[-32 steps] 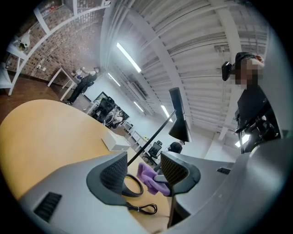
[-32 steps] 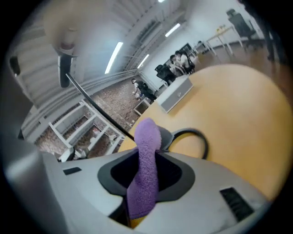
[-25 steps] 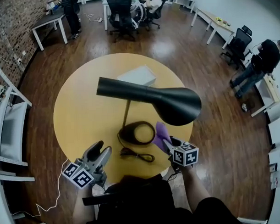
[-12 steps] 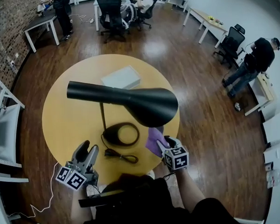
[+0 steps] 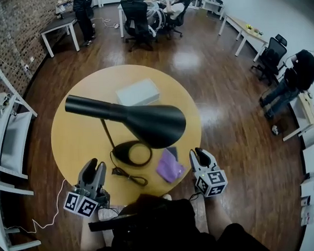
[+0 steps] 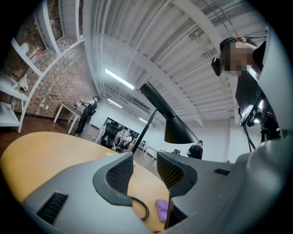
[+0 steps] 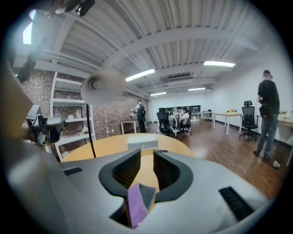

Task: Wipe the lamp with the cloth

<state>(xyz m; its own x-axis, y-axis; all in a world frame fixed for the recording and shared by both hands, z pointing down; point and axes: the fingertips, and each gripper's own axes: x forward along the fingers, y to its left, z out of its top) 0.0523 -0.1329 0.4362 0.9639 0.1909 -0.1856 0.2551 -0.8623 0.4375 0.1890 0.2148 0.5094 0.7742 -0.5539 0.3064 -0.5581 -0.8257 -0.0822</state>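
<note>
The black lamp (image 5: 146, 123) stands on the round yellow table (image 5: 70, 141), with its ring base (image 5: 131, 153) under the wide shade. The purple cloth (image 5: 168, 167) lies loose on the table near the front edge. My right gripper (image 5: 198, 153) hovers just right of the cloth and apart from it. Its jaws have just been closing, with a gap and nothing between the pads. In the right gripper view the cloth (image 7: 136, 203) shows low through the jaw gap. My left gripper (image 5: 94, 166) is at the front left; its jaws have also just been closing and hold nothing.
A white box (image 5: 138, 92) lies at the table's far side. The lamp's black cable (image 5: 129, 176) curls near the front edge. White shelving (image 5: 8, 138) stands at the left. Desks, chairs and people are further back and at the right.
The cloth has left my right gripper and now lies on the table. That gripper has moved right, away from it. My left gripper's jaws stand narrower than before.
</note>
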